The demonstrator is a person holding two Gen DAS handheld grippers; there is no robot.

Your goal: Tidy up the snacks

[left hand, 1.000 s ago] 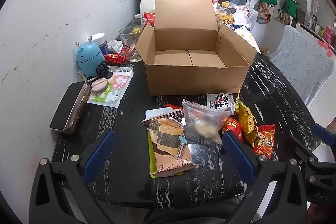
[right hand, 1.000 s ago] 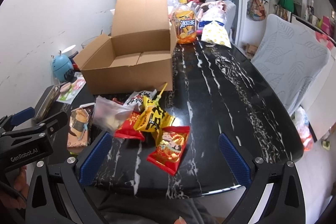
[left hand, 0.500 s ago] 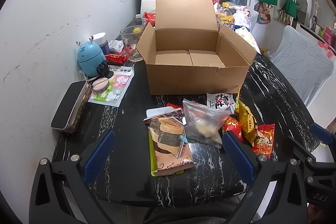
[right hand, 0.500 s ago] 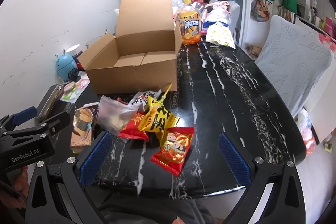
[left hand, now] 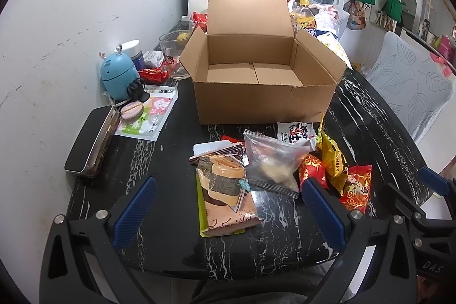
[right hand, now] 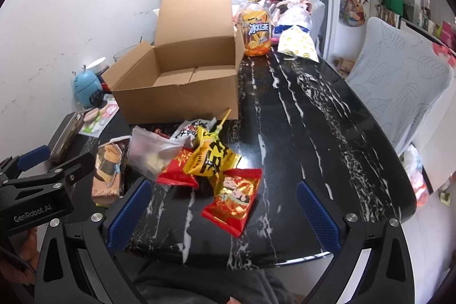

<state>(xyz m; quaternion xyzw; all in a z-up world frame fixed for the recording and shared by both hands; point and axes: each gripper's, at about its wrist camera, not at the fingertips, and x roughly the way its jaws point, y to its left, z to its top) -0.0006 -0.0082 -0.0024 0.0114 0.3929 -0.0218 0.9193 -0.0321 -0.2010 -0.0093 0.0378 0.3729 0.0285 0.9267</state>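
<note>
While both grippers hang over the near edge of the black marbled table, the snacks lie in a loose heap just in front of the open cardboard box, which is empty. Left gripper: jaws spread wide, holding nothing, the tan seaweed-roll packet between them; its long axis runs away from the camera toward the box. Clear zip bag just right of it, overlapping a small red packet. Right gripper: also wide apart and unladen, with the red-gold packet between its fingers, long axis tilted up-right. Yellow packet partly on top of it. Right view alone shows the iced tea bottle beyond the box; left view alone shows the glass bowl beside the box's left flap
</note>
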